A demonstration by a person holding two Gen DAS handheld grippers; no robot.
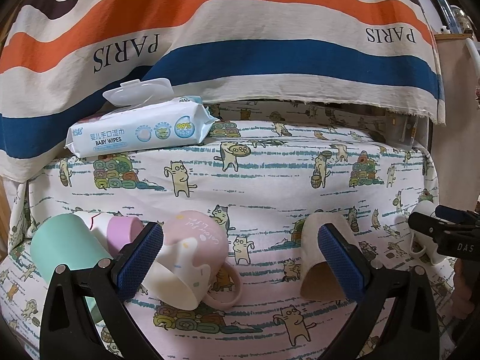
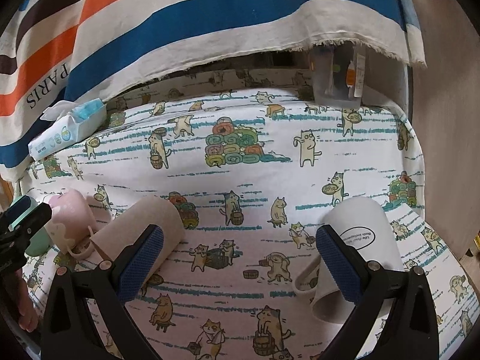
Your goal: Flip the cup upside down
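Several cups lie on their sides on the cat-print cloth. In the left wrist view a pink and white mug (image 1: 192, 258) lies between the open fingers of my left gripper (image 1: 240, 261), close to the left pad (image 1: 141, 258). A beige cup (image 1: 318, 258) lies by the right pad, its mouth toward me. A mint cup (image 1: 63, 249) and a lilac cup (image 1: 123, 231) lie at the left. In the right wrist view my right gripper (image 2: 240, 264) is open and empty, with the beige cup (image 2: 144, 225) at its left finger and a white mug (image 2: 360, 252) at its right finger.
A pack of baby wipes (image 1: 141, 129) lies at the back left under a striped PARIS cloth (image 1: 240, 45). A clear plastic box (image 2: 339, 75) stands at the back right. The right gripper also shows at the left wrist view's right edge (image 1: 444, 234).
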